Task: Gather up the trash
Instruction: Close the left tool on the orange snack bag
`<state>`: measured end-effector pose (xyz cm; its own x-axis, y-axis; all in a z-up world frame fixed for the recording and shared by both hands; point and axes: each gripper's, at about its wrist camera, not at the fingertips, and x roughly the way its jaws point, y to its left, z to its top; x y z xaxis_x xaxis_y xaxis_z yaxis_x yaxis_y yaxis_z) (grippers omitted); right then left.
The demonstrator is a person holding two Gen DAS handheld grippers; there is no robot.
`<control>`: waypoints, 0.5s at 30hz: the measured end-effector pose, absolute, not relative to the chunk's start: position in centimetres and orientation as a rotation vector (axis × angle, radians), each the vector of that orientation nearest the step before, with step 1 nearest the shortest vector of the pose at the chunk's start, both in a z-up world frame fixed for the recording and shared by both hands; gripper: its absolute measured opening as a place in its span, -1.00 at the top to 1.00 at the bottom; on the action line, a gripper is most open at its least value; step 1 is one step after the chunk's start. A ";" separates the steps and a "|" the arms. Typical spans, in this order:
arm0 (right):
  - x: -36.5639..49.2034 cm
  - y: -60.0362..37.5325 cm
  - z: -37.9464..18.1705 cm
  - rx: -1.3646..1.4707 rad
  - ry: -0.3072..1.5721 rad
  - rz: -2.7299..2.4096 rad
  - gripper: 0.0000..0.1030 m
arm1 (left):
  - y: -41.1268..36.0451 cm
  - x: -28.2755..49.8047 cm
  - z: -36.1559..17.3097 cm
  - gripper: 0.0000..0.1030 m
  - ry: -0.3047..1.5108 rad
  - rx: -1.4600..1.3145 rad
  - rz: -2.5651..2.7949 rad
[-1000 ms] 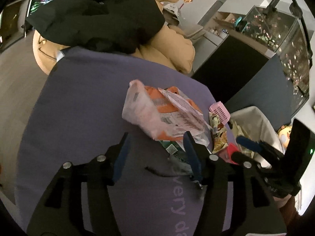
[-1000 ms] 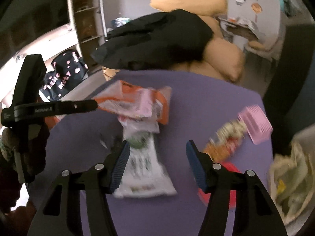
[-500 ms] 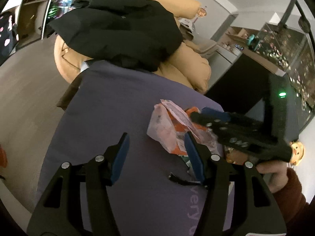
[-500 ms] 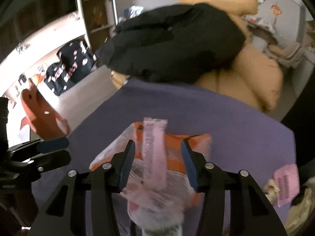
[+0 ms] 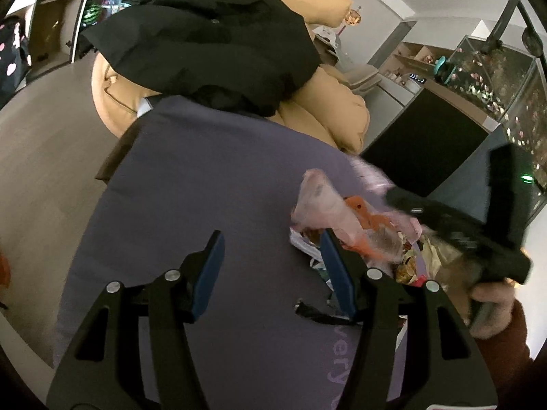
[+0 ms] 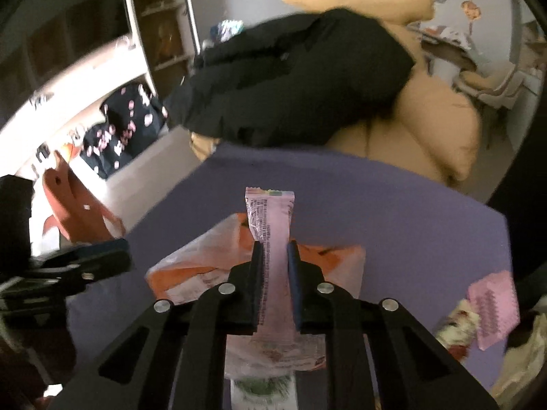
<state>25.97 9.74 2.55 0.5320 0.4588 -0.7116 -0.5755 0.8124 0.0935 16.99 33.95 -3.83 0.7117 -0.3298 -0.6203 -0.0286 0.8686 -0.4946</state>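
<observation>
A purple cloth (image 5: 212, 184) covered the broad surface that filled both views. At its far edge a black garment (image 5: 205, 54) lay heaped over tan cushions (image 5: 342, 109). Toward the right of the cloth in the left wrist view sat the trash, a crumpled orange and clear plastic bag (image 5: 345, 218) with smaller wrappers piled just beside it on the near right. In the right wrist view the same orange bag (image 6: 328, 256) lay flat under the gripper, with a pink comb-like piece (image 6: 492, 304) well off to the right.

The left gripper (image 5: 273, 270) hung above bare cloth with its blue-padded fingers (image 5: 208, 266) wide apart and nothing between them, its right finger just beside the bag's near edge.

The right gripper (image 6: 275, 256) had its jaws drawn together on a long pink wrapper (image 6: 270, 215), clamped partway along so that the printed top stood up beyond the fingertips, over the orange bag. In the left wrist view the right gripper body (image 5: 454, 225) was blurred, so the grip could not be read there.
</observation>
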 end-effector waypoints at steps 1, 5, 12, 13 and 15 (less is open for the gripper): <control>25.7 9.0 3.0 -0.150 0.792 0.611 0.71 | 33.8 17.2 -4.0 -0.07 0.773 -0.501 -0.175; 23.3 5.0 4.2 -0.122 0.740 0.557 0.71 | 33.0 17.8 -4.3 -0.07 0.786 -0.508 -0.183; 19.7 -1.4 3.4 -0.070 0.684 0.429 0.71 | 31.3 19.1 -4.1 -0.07 0.781 -0.461 -0.187; 19.5 -2.3 3.0 -0.035 0.694 0.424 0.71 | 30.9 19.5 -4.2 -0.07 0.786 -0.441 -0.180; 19.1 -3.9 2.0 0.017 0.712 0.402 0.71 | 30.3 20.1 -4.3 -0.07 0.791 -0.403 -0.164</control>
